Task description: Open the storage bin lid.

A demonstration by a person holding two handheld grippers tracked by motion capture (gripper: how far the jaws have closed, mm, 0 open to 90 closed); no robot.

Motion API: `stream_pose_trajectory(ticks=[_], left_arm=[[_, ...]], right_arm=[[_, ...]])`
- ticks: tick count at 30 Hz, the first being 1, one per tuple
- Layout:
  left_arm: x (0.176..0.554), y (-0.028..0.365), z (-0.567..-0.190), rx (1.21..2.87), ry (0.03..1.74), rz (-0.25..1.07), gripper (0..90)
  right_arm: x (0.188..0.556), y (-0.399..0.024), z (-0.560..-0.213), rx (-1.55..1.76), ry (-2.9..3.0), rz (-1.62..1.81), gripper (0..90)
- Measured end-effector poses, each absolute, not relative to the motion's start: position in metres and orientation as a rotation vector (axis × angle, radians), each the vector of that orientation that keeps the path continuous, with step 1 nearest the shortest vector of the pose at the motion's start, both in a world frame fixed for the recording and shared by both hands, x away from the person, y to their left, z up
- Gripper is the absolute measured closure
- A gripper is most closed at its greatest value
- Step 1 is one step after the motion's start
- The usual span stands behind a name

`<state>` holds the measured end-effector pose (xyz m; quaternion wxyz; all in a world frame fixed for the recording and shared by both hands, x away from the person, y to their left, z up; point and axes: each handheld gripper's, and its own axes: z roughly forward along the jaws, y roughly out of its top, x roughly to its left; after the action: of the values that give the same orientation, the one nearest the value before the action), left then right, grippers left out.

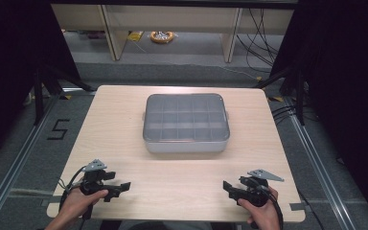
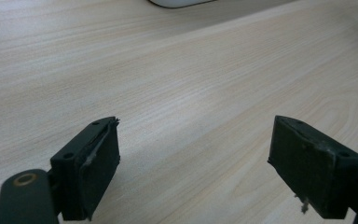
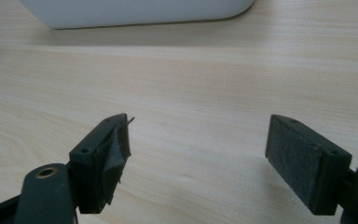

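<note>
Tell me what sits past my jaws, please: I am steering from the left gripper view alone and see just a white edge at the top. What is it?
Observer: A grey compartment box with a clear lid, at the middle of the table.
Operator: Is the lid on?
Observer: Yes, it lies closed over the divided compartments.
Operator: Where is the other gripper?
Observer: The right gripper is near the table's front right edge, its jaws open with nothing between them, apart from the box.
Operator: And mine, from above?
Observer: The left gripper is near the front left edge, open too, pointing inward.
</note>
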<state>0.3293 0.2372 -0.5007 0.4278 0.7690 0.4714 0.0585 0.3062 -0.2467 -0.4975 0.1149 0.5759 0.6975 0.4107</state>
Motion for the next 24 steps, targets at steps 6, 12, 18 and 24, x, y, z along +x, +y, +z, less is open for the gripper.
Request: stream_pose_trajectory(ticks=[6,12,18,24], left_arm=[[0.3295,0.2374,-0.5006,1.913,1.181,0.151,15.3],[0.3299,0.2384,-0.5005,1.915,1.185,0.150,15.3],[0.3299,0.2385,-0.5005,1.911,1.185,0.153,15.3],[0.3301,0.2389,-0.5005,1.905,1.190,0.149,15.3]], right_arm=[[0.3073,-0.2515,-0.4969,1.648,2.057,1.183,22.7],[0.3088,-0.2527,-0.4987,1.651,2.052,1.220,22.7],[0.3087,-0.2536,-0.4983,1.656,2.055,1.241,22.7],[0.3088,-0.2538,-0.4985,1.657,2.053,1.250,22.7]])
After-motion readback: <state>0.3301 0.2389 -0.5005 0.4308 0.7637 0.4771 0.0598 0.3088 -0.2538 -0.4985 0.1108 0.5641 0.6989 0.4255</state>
